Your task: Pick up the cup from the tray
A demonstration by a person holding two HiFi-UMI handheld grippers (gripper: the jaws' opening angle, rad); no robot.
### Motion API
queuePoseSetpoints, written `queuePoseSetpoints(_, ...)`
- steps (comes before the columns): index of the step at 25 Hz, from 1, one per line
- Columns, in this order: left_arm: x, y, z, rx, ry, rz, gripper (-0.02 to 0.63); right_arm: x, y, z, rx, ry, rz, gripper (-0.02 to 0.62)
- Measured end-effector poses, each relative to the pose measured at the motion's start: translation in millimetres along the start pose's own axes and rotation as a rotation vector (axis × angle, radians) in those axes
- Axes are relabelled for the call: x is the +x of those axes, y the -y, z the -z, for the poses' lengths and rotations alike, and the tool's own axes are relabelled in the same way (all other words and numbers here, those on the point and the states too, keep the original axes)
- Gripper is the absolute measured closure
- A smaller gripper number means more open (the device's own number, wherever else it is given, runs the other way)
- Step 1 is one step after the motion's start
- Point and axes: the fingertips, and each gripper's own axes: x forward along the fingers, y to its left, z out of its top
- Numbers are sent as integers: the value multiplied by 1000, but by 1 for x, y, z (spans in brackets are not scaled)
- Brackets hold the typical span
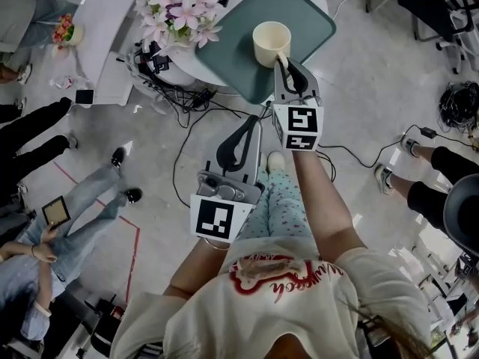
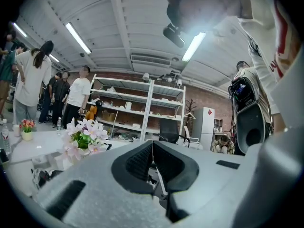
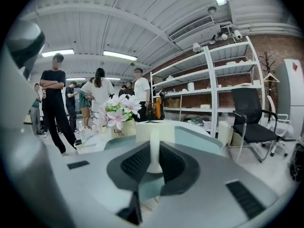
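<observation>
A cream cup (image 1: 271, 43) stands upright on the teal tray (image 1: 303, 10), near its front edge. My right gripper (image 1: 283, 63) reaches in from the near side and is shut on the cup's handle. In the right gripper view the cream handle (image 3: 154, 153) sits pinched between the dark pads, with the cup's body (image 3: 153, 131) and the tray (image 3: 202, 137) just beyond. My left gripper (image 1: 250, 123) hangs lower and to the left, off the tray, over the floor. Its jaws (image 2: 152, 151) meet in a thin line with nothing between them.
A pot of pink flowers (image 1: 182, 12) stands on the white table next to the tray's left corner. Cables (image 1: 179, 96) lie on the floor under the table. People stand or sit at the left (image 1: 82, 200) and right (image 1: 438, 174). Shelves (image 3: 209, 89) and an office chair (image 3: 251, 120) stand beyond.
</observation>
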Motion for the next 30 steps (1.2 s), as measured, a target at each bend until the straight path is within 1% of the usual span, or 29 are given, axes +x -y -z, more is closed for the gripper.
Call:
queuePoseSetpoints(4, 3, 0, 0, 0, 1, 4, 592, -4, 4, -4, 19, 22, 8, 540)
queuePoseSetpoints(7, 6, -4, -3, 6, 5, 3, 592, -7, 5, -18, 32, 54, 10, 540)
queuePoseSetpoints(11, 9, -9, -14, 19, 24, -9, 592, -27, 6, -57, 49, 121, 13, 540)
queuePoseSetpoints(13, 10, -11, -25, 53, 56, -7, 592, -42, 7, -77, 44, 149, 15, 540)
queuePoseSetpoints(15, 14, -9, -36, 76, 78, 1, 592, -59, 9, -101, 40, 180, 12, 540)
queuePoseSetpoints(18, 19, -2, -52, 92, 83, 19, 592, -86, 8, -135, 33, 224, 3, 540)
queuePoseSetpoints(23, 17, 11, -82, 110, 111, 52, 592, -129, -7, -187, 37, 302, -34, 540)
queuePoseSetpoints(26, 14, 18, -96, 129, 122, 66, 592, -153, -13, -208, 12, 329, -47, 540)
queuePoseSetpoints(30, 9, 27, -114, 160, 142, 70, 592, -174, -16, -220, -3, 337, -61, 540)
